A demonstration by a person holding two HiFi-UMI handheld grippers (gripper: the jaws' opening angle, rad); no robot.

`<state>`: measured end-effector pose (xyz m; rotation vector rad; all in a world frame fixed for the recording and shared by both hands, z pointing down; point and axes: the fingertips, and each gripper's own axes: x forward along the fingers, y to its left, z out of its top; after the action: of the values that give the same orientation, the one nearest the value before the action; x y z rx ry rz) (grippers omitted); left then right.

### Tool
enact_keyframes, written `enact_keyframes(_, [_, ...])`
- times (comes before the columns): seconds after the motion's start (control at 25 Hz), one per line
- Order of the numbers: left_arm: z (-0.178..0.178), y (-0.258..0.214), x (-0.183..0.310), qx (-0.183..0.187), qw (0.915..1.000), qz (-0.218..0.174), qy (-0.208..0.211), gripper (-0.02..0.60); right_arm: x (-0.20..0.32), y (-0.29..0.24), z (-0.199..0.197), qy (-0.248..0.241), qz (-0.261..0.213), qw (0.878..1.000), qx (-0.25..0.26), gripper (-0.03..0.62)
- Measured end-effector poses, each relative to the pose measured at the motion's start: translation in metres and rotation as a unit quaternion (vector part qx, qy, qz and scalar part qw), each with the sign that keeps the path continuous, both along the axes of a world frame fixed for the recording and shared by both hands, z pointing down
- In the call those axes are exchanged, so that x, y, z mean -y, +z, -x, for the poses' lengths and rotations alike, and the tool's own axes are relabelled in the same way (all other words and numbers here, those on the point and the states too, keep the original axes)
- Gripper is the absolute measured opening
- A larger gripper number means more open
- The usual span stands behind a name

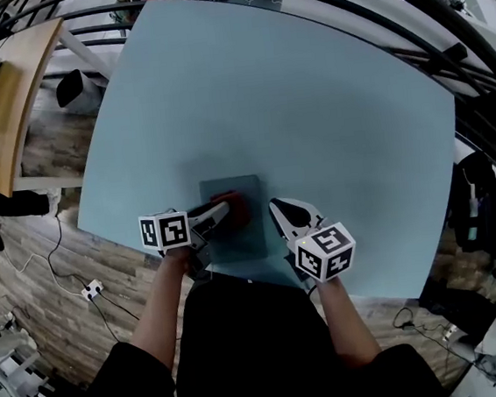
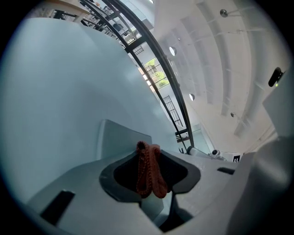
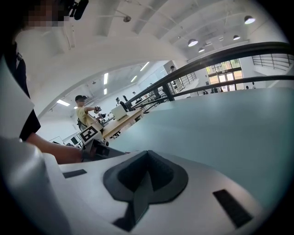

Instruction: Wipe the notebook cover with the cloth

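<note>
The left gripper point(image 1: 221, 211) is clamped on a bunched red cloth point(image 2: 149, 170), pressed to the top of the notebook point(image 1: 245, 236), which lies flat near the worktop's point(image 1: 308, 99) front edge. The right gripper point(image 1: 279, 207), jaws together and empty, sits just beside the notebook. With nothing pinning the cover, a wiping stroke could probably drag the notebook along.

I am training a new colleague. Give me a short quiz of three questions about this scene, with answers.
1. True or false: the right gripper holds the red cloth.
2. Which gripper is shut on the cloth? A) left B) right C) neither
3. Fill in: the cloth is held over the ____, which lies on the light blue table.
Key: 1 false (jaws together, empty); 2 A, left gripper; 3 notebook.
</note>
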<state>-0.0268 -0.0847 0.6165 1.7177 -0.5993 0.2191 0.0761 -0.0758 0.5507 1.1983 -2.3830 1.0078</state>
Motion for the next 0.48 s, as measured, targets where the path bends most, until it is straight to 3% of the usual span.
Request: enact_keyframes(0.48, [0.060, 0.003, -0.002, 0.024, 0.9987, 0.001, -0.044, 0.132, 0.012, 0.004, 0.050, -0.062, 0.000, 0.998, 0.009, 0.008])
